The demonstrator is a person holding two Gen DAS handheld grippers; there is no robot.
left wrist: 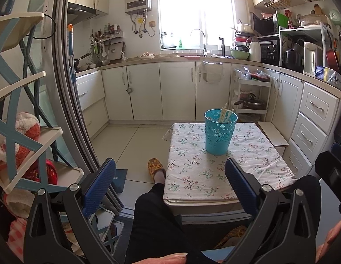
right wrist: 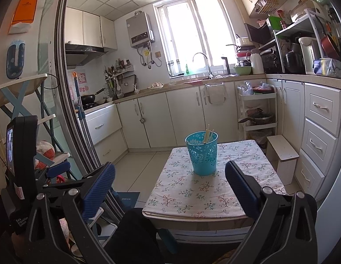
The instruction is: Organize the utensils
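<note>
A teal perforated holder cup (left wrist: 220,132) stands on a small table with a floral cloth (left wrist: 192,176). Several pale chopsticks (left wrist: 225,114) stand inside it. My left gripper (left wrist: 170,169) is open and empty, held back from the table's near edge. In the right wrist view the same cup (right wrist: 202,154) with chopsticks (right wrist: 208,134) stands on the floral cloth (right wrist: 203,198). My right gripper (right wrist: 170,171) is open and empty, also short of the table. The left gripper's body (right wrist: 20,154) shows at the left edge of that view.
The person's black-trousered leg (left wrist: 157,220) and a yellow slipper (left wrist: 156,166) are left of the table. A small white stool (left wrist: 273,135) stands to the table's right. A sliding door frame (left wrist: 71,110), a shelf rack (left wrist: 27,132) and white cabinets (left wrist: 177,90) surround the floor.
</note>
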